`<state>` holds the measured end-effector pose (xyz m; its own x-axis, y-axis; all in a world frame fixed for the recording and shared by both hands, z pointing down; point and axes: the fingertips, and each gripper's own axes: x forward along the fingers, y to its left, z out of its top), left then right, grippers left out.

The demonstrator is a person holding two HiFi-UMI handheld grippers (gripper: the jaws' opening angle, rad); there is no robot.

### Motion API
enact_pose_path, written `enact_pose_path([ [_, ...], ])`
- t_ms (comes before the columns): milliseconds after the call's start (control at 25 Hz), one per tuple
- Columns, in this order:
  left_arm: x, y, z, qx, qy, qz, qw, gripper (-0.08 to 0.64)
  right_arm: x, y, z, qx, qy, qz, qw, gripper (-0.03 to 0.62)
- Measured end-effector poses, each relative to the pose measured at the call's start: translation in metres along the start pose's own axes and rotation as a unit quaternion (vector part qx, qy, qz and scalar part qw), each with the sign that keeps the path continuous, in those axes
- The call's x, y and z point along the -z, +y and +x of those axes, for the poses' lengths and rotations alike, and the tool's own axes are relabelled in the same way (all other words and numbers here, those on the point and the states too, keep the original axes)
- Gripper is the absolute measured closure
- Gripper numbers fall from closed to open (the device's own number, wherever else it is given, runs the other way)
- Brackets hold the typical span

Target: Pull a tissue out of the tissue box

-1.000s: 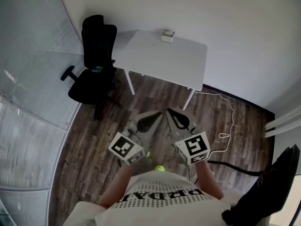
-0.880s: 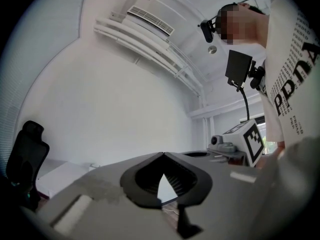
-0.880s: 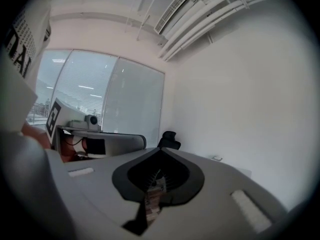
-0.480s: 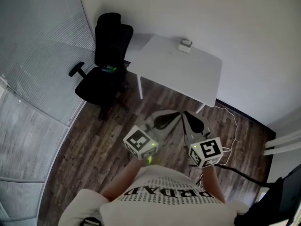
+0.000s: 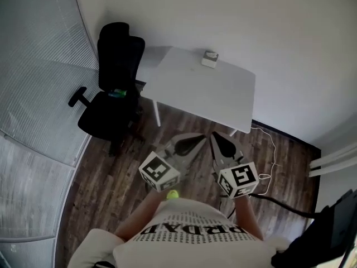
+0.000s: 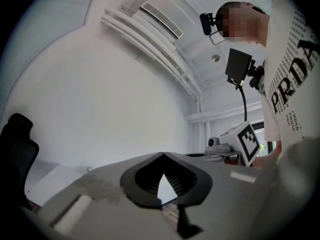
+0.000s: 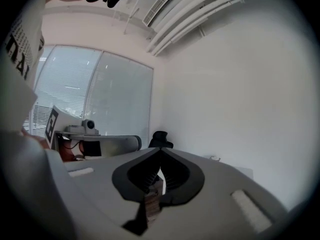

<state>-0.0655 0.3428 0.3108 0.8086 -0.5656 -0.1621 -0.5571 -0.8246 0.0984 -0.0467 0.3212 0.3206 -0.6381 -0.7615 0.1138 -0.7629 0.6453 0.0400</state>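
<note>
The tissue box (image 5: 210, 59) is a small white box at the far edge of the white table (image 5: 201, 91), against the wall. Both grippers hang over the wooden floor, well short of the table's near edge. My left gripper (image 5: 201, 138) points up-right and my right gripper (image 5: 215, 137) points up-left, so their tips nearly meet. In the left gripper view the left gripper (image 6: 162, 154) has its jaws closed tip to tip with nothing between them. The right gripper (image 7: 160, 149) is likewise shut and empty in the right gripper view.
A black office chair (image 5: 114, 88) stands left of the table. A glass wall with blinds (image 5: 33, 94) runs along the left. A white cable (image 5: 270, 149) lies on the floor right of the table, and a dark object (image 5: 329, 228) sits at bottom right.
The person has stepped closer to the table, carrying both grippers forward together. Both stay shut and side by side.
</note>
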Motion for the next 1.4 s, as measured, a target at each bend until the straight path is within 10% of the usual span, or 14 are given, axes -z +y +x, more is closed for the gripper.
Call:
enact_pose_path([
  [560, 0.017, 0.049, 0.013, 0.019, 0.012, -0.032, 0.9992, 0.569, 0.018, -0.028, 0.046, 0.030, 0.025, 0.001, 0.999, 0.554],
  [1400, 0.021, 0.135, 0.157, -0.053, 0.028, -0.013, 0.9981, 0.569, 0.004, -0.179, 0.117, -0.039, 0.004, 0.002, 0.999, 0.554],
])
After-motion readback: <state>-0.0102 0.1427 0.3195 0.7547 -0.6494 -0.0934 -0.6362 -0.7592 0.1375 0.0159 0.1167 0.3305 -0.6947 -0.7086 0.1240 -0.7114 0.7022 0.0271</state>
